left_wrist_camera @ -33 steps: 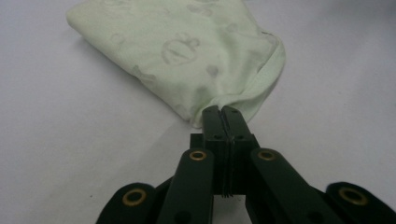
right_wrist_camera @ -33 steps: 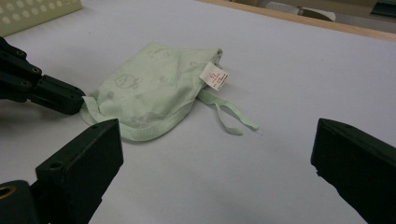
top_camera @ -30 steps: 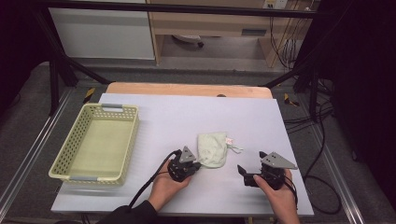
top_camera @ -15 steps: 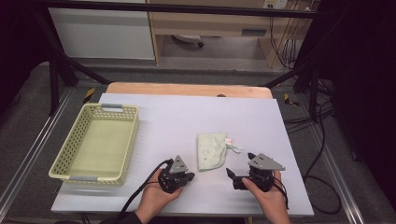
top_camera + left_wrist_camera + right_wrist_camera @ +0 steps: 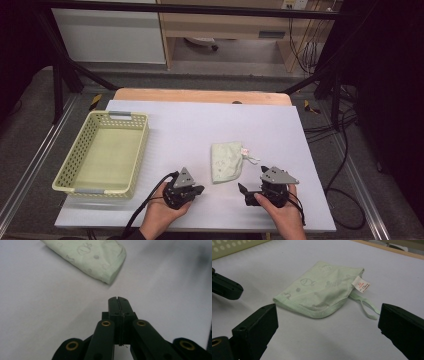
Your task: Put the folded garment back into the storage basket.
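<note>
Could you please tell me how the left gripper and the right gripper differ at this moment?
The left gripper has its jaws shut on nothing, while the right gripper has its jaws wide open. The left gripper sits left of the green cloth; the right gripper sits right of it. Both are hand-held, near the table's front edge, apart from the cloth.

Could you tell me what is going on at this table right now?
A person holds a gripper in each hand near the table's front edge, on either side of a small folded green cloth with a white tag. The left gripper is shut and holds nothing; the right gripper is open and faces the cloth without touching it. A yellow-green basket stands on the left with nothing in it.
</note>
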The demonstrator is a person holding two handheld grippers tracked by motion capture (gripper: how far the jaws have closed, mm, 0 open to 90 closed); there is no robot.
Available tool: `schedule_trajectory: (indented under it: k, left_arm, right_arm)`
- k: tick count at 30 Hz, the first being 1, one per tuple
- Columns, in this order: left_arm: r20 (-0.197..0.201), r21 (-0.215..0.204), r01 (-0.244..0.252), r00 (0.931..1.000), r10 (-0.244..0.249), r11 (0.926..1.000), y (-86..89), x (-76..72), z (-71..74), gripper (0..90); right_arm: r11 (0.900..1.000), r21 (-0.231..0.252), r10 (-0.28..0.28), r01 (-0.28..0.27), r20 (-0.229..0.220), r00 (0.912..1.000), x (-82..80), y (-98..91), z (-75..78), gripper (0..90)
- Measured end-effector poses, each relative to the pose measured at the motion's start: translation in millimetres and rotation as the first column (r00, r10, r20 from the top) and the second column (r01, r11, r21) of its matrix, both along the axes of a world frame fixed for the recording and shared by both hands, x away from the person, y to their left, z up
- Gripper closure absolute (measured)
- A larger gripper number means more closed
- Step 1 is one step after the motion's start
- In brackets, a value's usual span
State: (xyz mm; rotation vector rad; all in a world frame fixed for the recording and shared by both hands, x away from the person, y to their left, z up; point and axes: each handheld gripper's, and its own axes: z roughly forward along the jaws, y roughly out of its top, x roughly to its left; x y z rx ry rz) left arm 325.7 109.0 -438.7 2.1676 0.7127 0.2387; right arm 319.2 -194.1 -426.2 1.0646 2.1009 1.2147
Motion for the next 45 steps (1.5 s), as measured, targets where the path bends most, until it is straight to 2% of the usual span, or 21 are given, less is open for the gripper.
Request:
schedule_trajectory:
  k: [3,9,12,15,19,28,30,33,36,38,40,42,45]
  left_arm:
    - [-0.002,0.002,-0.006,1.0000,0.006,1.0000,8.9,-6.4,1.8,90.0]
    - [-0.011,0.012,-0.001,0.9999,0.001,0.9999,15.3,-22.2,0.3,90.0]
    - [-0.001,0.009,-0.006,1.0000,0.006,0.9999,20.7,-33.3,2.6,90.0]
    - [-0.007,0.015,0.000,1.0000,0.001,0.9999,26.7,-41.3,2.0,90.0]
    - [-0.015,0.021,0.012,0.9998,-0.012,0.9997,27.7,-42.3,0.9,90.0]
    - [-0.030,0.028,0.029,0.9992,-0.028,0.9992,27.2,-48.0,-1.9,90.0]
    - [-0.018,0.039,0.026,0.9995,-0.025,0.9989,26.8,-49.6,-3.9,90.0]
    - [-0.013,0.042,0.025,0.9996,-0.025,0.9988,27.1,-49.9,-5.7,89.3]
    - [0.020,0.035,-0.006,0.9998,0.005,0.9994,27.8,-48.1,-2.0,75.7]
    - [0.032,0.015,-0.022,0.9993,0.021,0.9996,28.6,-46.1,0.1,68.8]
    - [0.048,-0.001,-0.046,0.9978,0.046,0.9989,28.4,-43.3,1.3,62.6]
    - [0.045,-0.019,-0.058,0.9973,0.058,0.9982,26.9,-40.0,2.1,58.9]
    - [0.051,-0.024,-0.062,0.9967,0.063,0.9978,25.1,-38.1,2.5,56.0]
  right_arm:
    - [0.9997,0.025,0.007,-0.007,-0.022,0.9997,-0.2,1.2,-0.7,3.7]
    - [0.9978,0.062,0.025,-0.023,-0.026,0.9994,-7.6,12.9,2.8,4.3]
    - [0.9978,0.050,0.045,-0.044,-0.018,0.9988,-14.7,22.8,3.7,4.3]
    - [0.9971,0.040,0.065,-0.064,-0.018,0.9977,-19.4,30.2,2.6,4.4]
    - [0.9954,0.019,0.094,-0.094,-0.034,0.9950,-19.2,35.3,0.3,4.7]
    - [0.9934,0.001,0.115,-0.115,-0.057,0.9918,-19.7,37.5,-4.4,6.8]
    - [0.9922,0.002,0.124,-0.124,-0.059,0.9905,-20.7,37.9,-5.2,9.6]
    - [0.9888,0.008,0.149,-0.149,-0.052,0.9875,-22.1,38.8,-4.3,19.6]
    - [0.9867,-0.020,0.160,-0.161,-0.055,0.9856,-22.1,39.9,-5.6,23.8]
    - [0.9886,-0.040,0.142,-0.145,-0.063,0.9878,-20.0,38.3,-7.6,25.7]
    - [0.9902,-0.041,0.130,-0.134,-0.085,0.9879,-17.2,35.3,-9.9,26.5]
    - [0.9913,-0.038,0.123,-0.126,-0.086,0.9887,-16.6,33.3,-9.9,26.6]
    - [0.9912,-0.041,0.123,-0.126,-0.084,0.9889,-16.8,33.7,-9.4,25.8]
